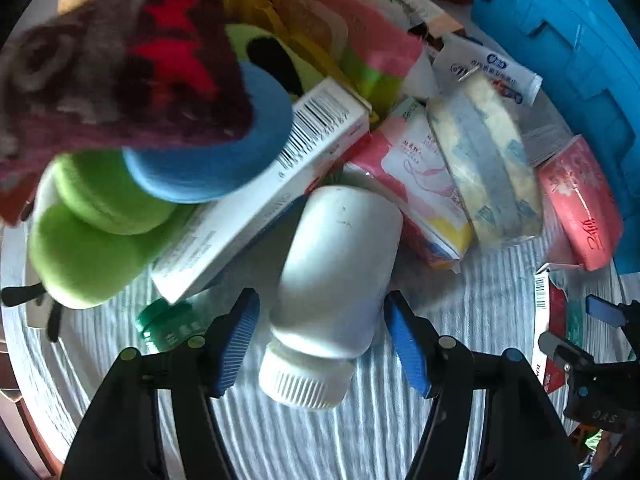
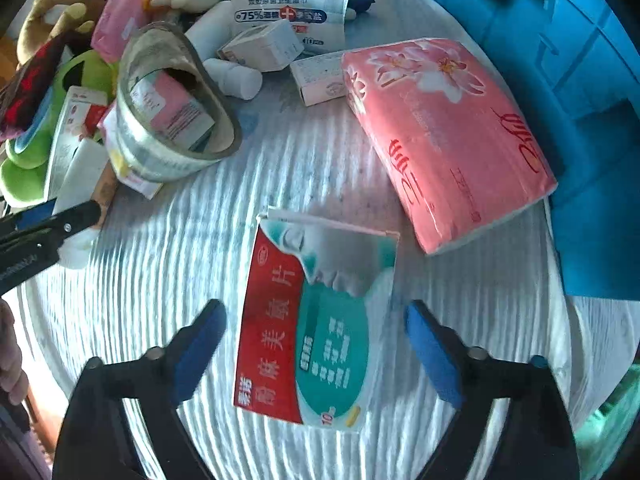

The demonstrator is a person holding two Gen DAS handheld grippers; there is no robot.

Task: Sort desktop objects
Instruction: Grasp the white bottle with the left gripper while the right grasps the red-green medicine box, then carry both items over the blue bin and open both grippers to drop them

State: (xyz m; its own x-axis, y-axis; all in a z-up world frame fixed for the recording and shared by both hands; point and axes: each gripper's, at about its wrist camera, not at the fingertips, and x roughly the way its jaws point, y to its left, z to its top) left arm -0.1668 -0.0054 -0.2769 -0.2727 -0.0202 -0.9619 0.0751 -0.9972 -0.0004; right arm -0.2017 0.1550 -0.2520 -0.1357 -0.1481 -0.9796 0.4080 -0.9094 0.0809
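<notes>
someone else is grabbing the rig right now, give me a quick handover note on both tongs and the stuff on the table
Left tongs: open, straddling the white plastic screw-cap bottle lying on the striped cloth; pads look clear of it.
Right tongs: open, either side of the flat red, white and teal medicine box, no grip visible.
Things: pink flower-print tissue pack lies against the blue plastic crate; grey tape roll, green plush toy and small boxes sit in a mixed pile.
Done: nothing visibly sorted.
Left: probably bottle and medicine box first, then the pile.
</notes>
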